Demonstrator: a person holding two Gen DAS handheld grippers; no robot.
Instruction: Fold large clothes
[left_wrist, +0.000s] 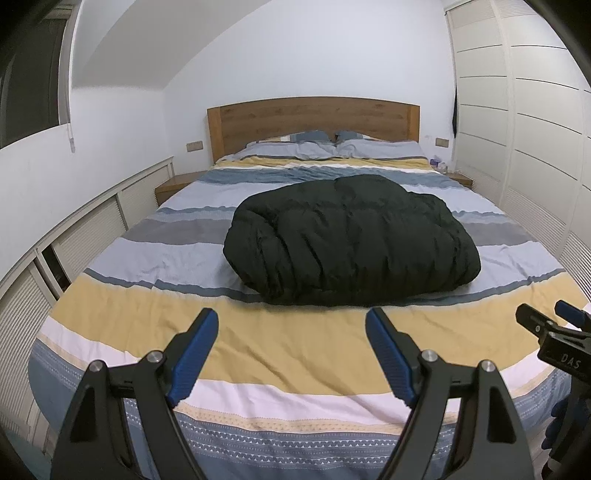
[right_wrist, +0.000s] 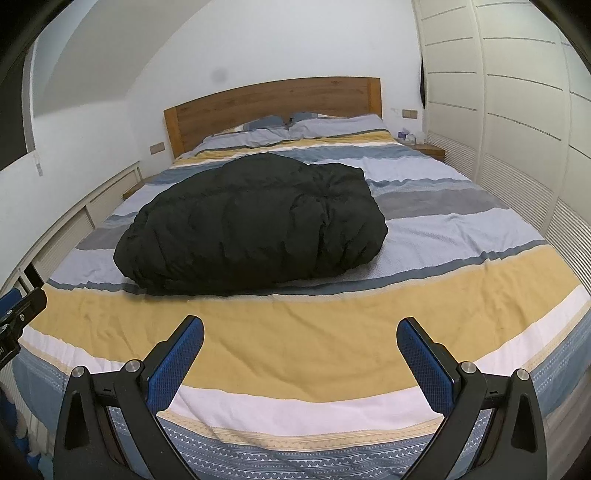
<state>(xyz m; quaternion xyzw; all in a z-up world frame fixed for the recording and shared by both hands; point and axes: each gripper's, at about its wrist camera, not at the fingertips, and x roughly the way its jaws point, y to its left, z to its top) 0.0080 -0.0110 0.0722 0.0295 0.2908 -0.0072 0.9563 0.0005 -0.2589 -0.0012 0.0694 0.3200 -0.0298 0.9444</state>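
A dark green puffy jacket (left_wrist: 351, 240) lies folded in a thick bundle on the middle of the striped bed (left_wrist: 258, 343); it also shows in the right wrist view (right_wrist: 251, 229). My left gripper (left_wrist: 291, 321) is open and empty, held above the foot of the bed, short of the bundle. My right gripper (right_wrist: 301, 330) is open and empty too, over the yellow stripe of the bed (right_wrist: 332, 306). The right gripper also shows at the right edge of the left wrist view (left_wrist: 546, 314). Neither gripper touches the jacket.
A wooden headboard (left_wrist: 314, 123) and pillows (left_wrist: 332, 147) are at the far end. White wardrobe doors (left_wrist: 535, 129) run along the right. Low white cabinets (left_wrist: 85, 229) line the left wall. Small wooden bedside tables (left_wrist: 173, 184) flank the bed.
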